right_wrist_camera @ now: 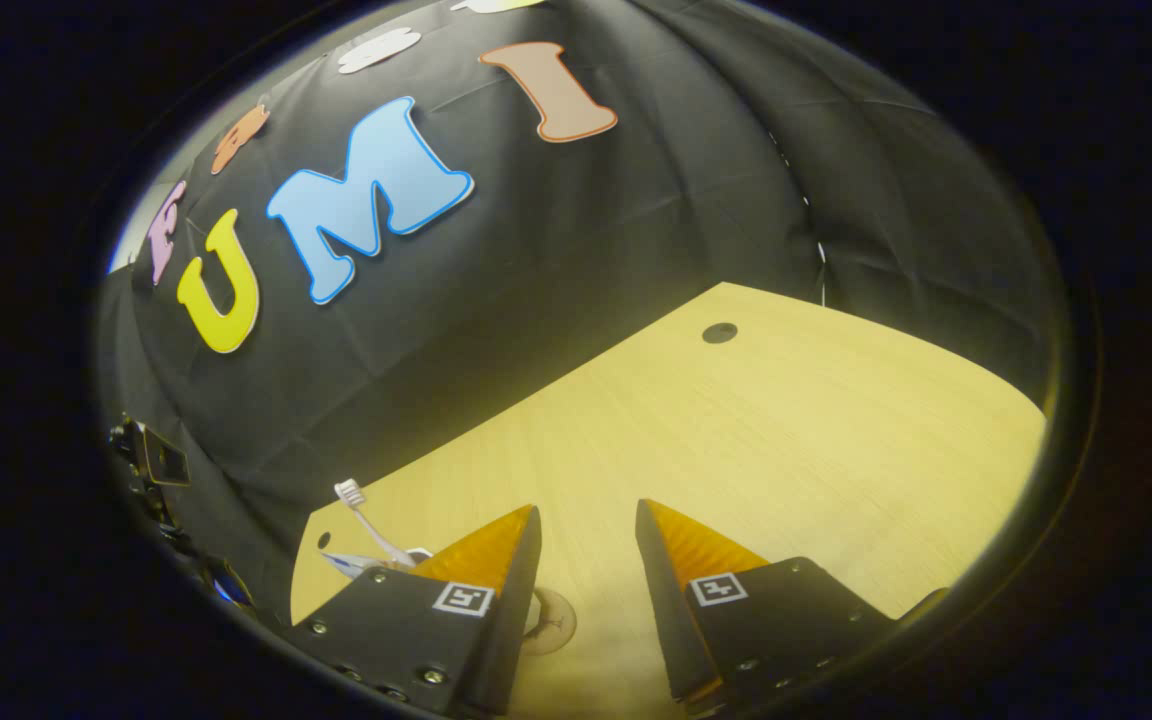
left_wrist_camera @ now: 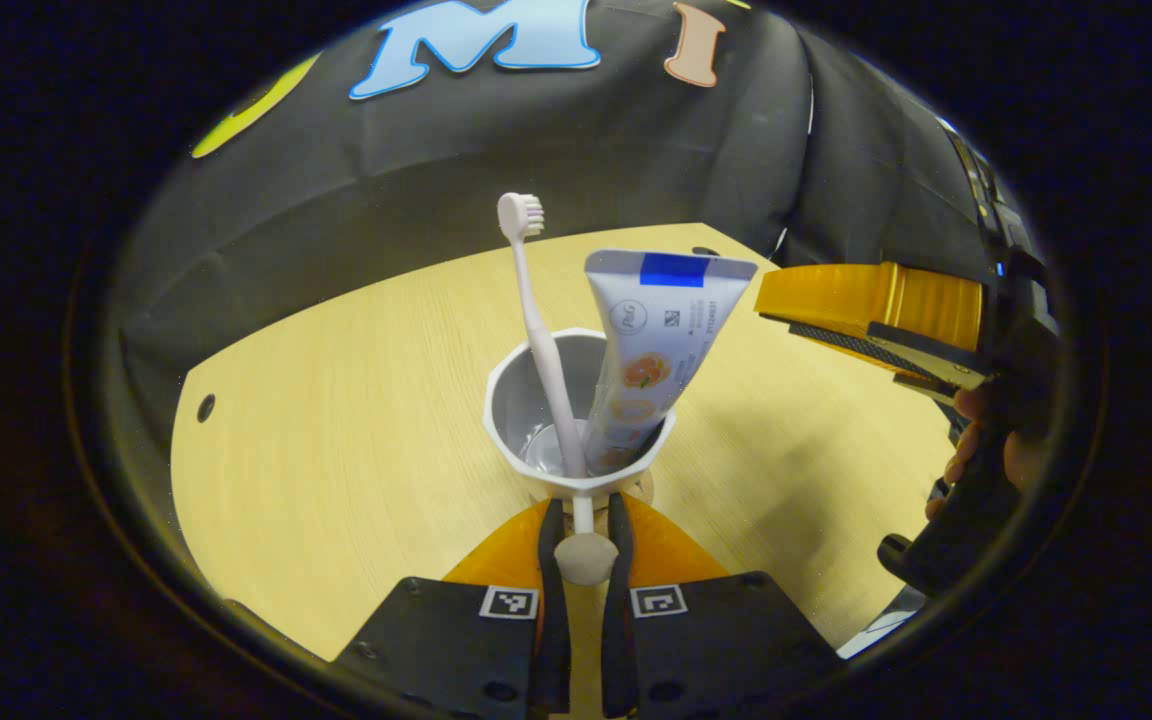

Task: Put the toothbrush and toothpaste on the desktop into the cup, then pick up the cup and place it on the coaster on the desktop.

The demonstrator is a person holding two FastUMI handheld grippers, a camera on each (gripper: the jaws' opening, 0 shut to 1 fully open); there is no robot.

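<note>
Cup [left_wrist_camera: 536, 400] holds toothbrush [left_wrist_camera: 536, 320], toothpaste [left_wrist_camera: 651, 350]; coaster [left_wrist_camera: 636, 490] mostly hidden.

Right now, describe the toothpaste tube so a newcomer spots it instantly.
On the light wooden desktop stands a white faceted cup, held by its handle between the left gripper fingers. The pale toothpaste tube leans inside it, flat crimped end up. Unlike the thin pink toothbrush alongside, it is wide, with a blue patch and orange fruit print.
</note>
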